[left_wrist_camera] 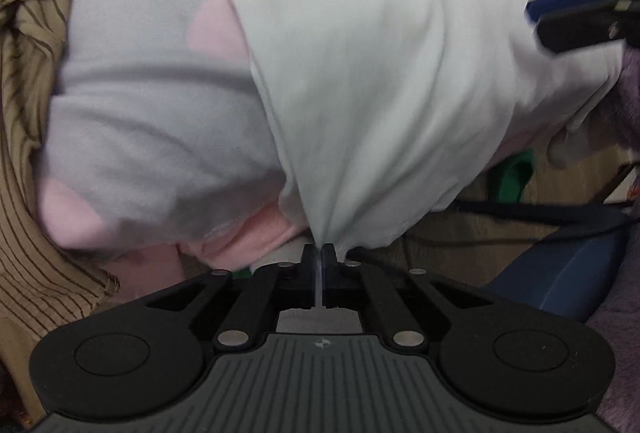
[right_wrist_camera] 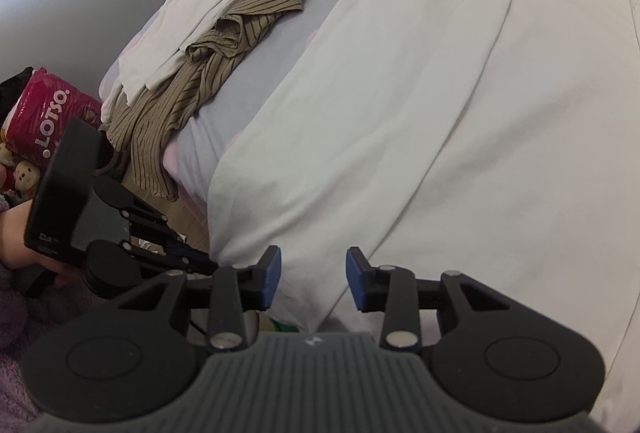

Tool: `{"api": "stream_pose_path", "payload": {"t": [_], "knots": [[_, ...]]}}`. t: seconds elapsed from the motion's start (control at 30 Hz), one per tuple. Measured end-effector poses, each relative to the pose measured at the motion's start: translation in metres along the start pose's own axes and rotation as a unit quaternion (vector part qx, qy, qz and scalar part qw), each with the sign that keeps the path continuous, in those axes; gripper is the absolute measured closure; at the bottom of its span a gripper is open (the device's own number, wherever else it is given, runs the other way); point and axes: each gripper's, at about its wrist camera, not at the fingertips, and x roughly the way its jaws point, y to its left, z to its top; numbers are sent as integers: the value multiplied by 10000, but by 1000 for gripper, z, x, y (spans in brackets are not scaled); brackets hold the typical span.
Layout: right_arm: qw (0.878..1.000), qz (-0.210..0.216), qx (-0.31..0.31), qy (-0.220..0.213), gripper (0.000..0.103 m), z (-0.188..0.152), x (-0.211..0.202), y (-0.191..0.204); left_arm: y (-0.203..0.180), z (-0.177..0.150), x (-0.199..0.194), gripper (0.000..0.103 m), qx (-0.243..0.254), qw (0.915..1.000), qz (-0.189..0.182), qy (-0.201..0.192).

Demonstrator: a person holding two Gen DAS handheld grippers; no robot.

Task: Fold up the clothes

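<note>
A white garment (right_wrist_camera: 440, 105) lies spread on the bed and hangs over its near edge. My left gripper (left_wrist_camera: 319, 253) is shut on the garment's lower corner (left_wrist_camera: 360, 93) at the bed edge; the cloth fans up from the pinch. It also shows at the left of the right wrist view (right_wrist_camera: 192, 261). My right gripper (right_wrist_camera: 313, 279) is open and empty, just above the garment's hanging hem. It shows blurred at the upper right of the left wrist view (left_wrist_camera: 576, 13).
A brown striped garment (right_wrist_camera: 240, 33) and another white garment (right_wrist_camera: 208, 5) lie heaped at the far left of the grey, pink-dotted bedsheet (right_wrist_camera: 256, 61). A red LOTSO pack (right_wrist_camera: 44, 117) sits on the floor at left. A blue object (left_wrist_camera: 560, 273) lies below the bed.
</note>
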Motion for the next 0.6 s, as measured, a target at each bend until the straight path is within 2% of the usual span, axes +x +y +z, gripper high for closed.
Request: {"api": "stream_pose_path", "payload": {"t": [0.03,0.07,0.1,0.13,0.17,0.23,0.3,0.4,0.6], "knots": [[10000,-14,8,-1,63,0,0,-1,-2,0,-1,98,38,9999,143,-19],[10000,-27,17,-8,63,0,0,-1,-3,-1,-5,85,44,9997,194,-124],[10000,-41,28,-12,63,0,0,-2,-5,-2,-10,78,70,9994,173,-281],[10000,-52,42,-11,63,0,0,-3,-6,-4,-15,62,113,9988,130,-450],[10000,-60,55,-6,63,0,0,-3,-7,-5,-19,56,156,9979,87,-618],[10000,-68,55,13,63,0,1,-3,-14,-5,-23,55,370,9956,196,-838],[10000,-57,21,28,63,0,1,-2,-19,-2,-20,55,497,9943,320,-888],[10000,-33,-11,42,63,1,2,-1,-19,0,-14,58,593,9937,303,-903],[10000,-36,-4,47,62,2,1,0,-28,-1,-9,89,901,9905,230,-1011]]}}
